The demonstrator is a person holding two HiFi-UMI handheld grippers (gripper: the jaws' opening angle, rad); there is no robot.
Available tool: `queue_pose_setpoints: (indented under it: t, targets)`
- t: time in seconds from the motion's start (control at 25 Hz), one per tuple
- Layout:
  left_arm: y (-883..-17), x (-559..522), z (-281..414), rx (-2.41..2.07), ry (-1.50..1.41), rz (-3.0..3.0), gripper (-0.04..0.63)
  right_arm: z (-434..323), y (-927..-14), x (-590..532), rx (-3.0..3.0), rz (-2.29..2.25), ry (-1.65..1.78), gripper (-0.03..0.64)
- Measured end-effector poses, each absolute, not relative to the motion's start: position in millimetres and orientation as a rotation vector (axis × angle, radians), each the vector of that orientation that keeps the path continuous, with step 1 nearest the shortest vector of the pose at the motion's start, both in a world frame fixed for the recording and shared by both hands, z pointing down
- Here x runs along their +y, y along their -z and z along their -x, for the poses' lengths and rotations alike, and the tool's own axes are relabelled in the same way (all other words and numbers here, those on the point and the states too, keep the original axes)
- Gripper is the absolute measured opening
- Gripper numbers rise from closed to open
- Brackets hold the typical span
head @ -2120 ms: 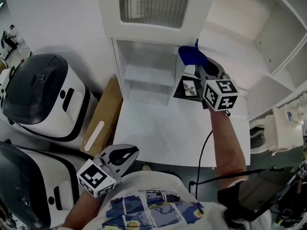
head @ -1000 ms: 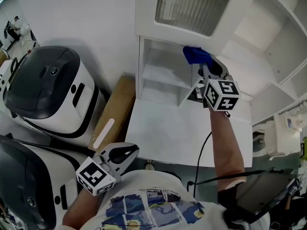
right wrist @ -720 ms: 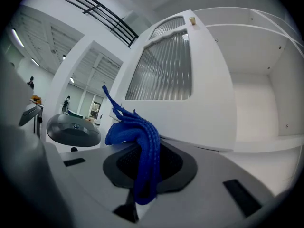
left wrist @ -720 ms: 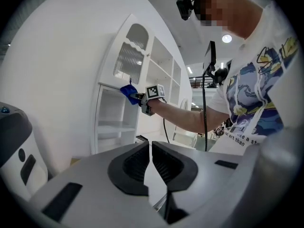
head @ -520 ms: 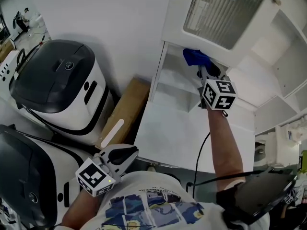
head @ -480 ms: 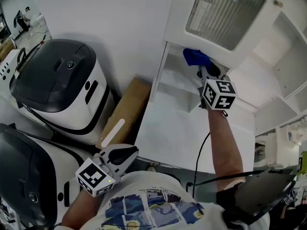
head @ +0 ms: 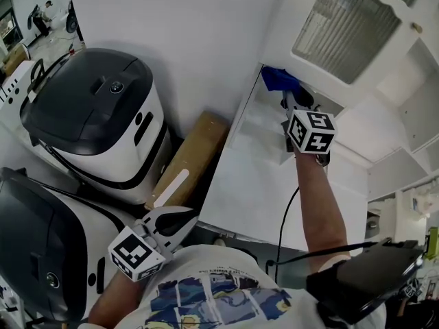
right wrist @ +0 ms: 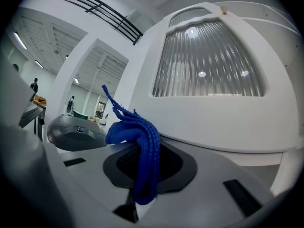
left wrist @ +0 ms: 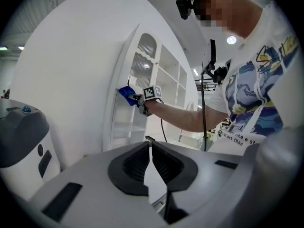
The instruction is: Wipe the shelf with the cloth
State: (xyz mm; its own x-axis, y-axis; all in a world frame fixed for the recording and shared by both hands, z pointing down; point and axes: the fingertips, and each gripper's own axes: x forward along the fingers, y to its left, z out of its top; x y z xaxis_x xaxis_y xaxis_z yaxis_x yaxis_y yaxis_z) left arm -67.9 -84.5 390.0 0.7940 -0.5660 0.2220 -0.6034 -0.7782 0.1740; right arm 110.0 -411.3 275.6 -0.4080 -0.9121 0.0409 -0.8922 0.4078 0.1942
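The cloth now sits closer to the left side wall of the shelf unit than it did two seconds ago, when it was near the inner divider. The unit itself has slid toward the right of the head view. The right hand-held gripper is clenched on the cloth with the arm stretched out. It presses the blue bundle into the top of the open compartment, just under the ribbed-glass door.

In the right gripper view the cloth is a bunched, knobbly knit, deep blue. It is folded over itself and hangs down across the dark ridged pad, with a thin tail sticking up. The door pane is fluted and translucent, set in a smooth white arched frame. The shelf unit is flat, matt white board with square-edged compartments.

The left hand-held gripper hangs low, well away from the shelf unit and close to the person's printed shirt. Its jaws are closed together with nothing between them.

Left of the shelf unit, a brown cardboard slab leans against its side. Beyond the slab stand two domed appliances, glossy white with dark rounded lids.
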Motion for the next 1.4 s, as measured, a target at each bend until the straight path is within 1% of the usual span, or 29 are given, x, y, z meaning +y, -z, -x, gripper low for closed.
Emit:
queue_pose_setpoints:
  t: [0.48, 0.76, 1.12, 1.4]
  targets:
    - [-395, -82, 101, -0.892, -0.236, -2.734, 0.029, -81, -289, -412, -2.509, -1.624, 0.176, 0.067]
    - [-396, -75, 110, -0.796, -0.236, -2.763, 0.029, -83, -327, -392, -2.427, -1.638, 0.108, 0.067]
    - [-408, -74, 108, -0.700, -0.240, -2.776, 0.029, -158, -409, -393, -2.191, -1.770, -0.121, 0.067]
    - [-392, -99, 83, -0.709, -0.234, -2.803, 0.029, -213, -430, -441, -2.041, -1.857, -0.241, 0.067]
